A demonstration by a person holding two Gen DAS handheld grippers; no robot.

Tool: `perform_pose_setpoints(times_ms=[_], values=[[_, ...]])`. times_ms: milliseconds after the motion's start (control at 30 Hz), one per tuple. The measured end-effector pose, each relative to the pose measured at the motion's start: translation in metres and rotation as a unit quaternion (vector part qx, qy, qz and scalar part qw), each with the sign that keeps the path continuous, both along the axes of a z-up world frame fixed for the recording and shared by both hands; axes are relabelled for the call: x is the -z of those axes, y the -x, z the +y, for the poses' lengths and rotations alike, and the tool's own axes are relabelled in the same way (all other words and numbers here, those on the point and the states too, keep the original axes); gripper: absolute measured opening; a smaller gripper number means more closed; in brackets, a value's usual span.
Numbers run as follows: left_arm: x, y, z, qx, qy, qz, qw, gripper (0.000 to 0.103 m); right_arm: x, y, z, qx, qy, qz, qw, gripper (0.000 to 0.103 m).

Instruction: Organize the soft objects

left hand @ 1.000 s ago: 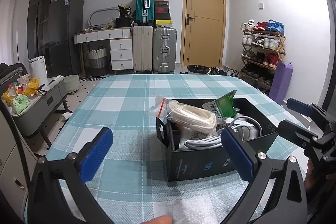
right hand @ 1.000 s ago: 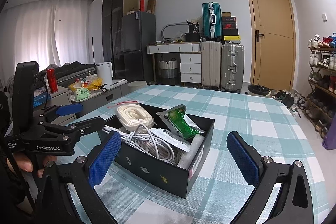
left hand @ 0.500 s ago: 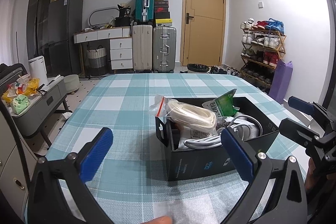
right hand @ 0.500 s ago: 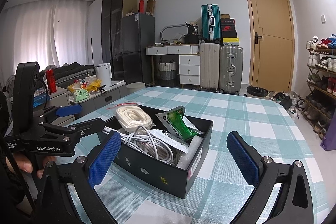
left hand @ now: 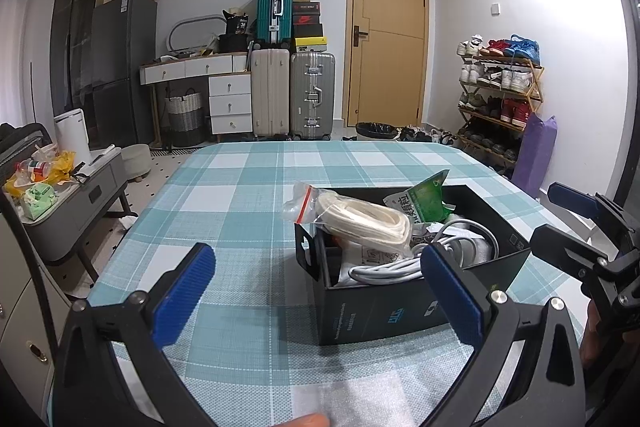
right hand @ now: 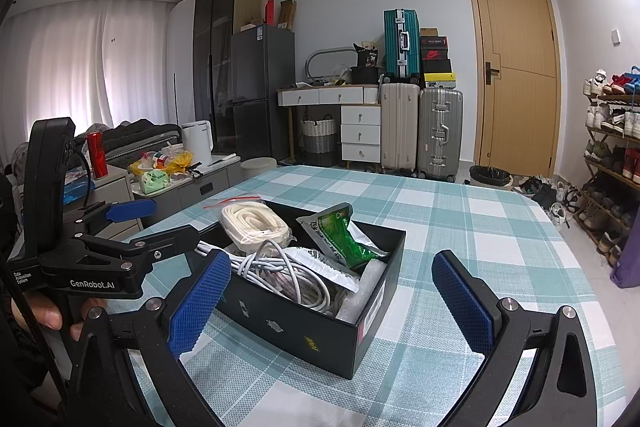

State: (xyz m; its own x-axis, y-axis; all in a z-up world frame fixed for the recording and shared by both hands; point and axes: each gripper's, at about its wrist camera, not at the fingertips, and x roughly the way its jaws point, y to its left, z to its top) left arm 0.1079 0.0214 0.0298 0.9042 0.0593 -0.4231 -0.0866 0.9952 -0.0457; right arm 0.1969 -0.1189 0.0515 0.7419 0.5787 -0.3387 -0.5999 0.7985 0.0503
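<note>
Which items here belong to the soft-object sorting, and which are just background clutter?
Job: black box; bagged white cord; green packet; white cable; left gripper and right gripper, both open.

Lying about: suitcases, shoe rack, red can, checked tablecloth.

Teal-checked table bears one open black box, near its front edge

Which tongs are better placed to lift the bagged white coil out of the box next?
Probably the left tongs: open, and the bagged white coil sits at the black box end nearest them.
</note>
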Motion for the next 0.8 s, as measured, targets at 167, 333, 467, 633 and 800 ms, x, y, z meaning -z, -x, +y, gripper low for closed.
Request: perform_pose_setpoints(times_ms=[167,333,467,633,800], values=[[0.0002,0.0002,0.0000,0.000,0.000,0.000,1.0000,0.103,0.0001,0.0002,0.0000,0.000,0.000,0.000,1.000,0.102],[0.0003,0.0002,-0.0001,0.000,0.000,0.000,1.0000,0.103,0.0003,0.0003,-0.0001,0.000,0.000,-0.001,1.000,0.102],[0.0005,0.0003,-0.0002,0.000,0.000,-0.001,1.0000,0.103,-0.0006,0.0010,-0.0013,0.000,0.000,-0.001,1.000,0.102],[0.0005,0.0003,-0.0003,0.000,0.000,0.000,1.0000,0.103,-0.0002,0.0011,-0.0009,0.000,0.000,-0.001,1.000,0.102],[0.0004,0.0004,-0.0010,0.001,-0.001,-0.001,1.0000,0.103,-0.0001,0.0011,-0.0008,0.000,0.000,-0.001,1.000,0.102]])
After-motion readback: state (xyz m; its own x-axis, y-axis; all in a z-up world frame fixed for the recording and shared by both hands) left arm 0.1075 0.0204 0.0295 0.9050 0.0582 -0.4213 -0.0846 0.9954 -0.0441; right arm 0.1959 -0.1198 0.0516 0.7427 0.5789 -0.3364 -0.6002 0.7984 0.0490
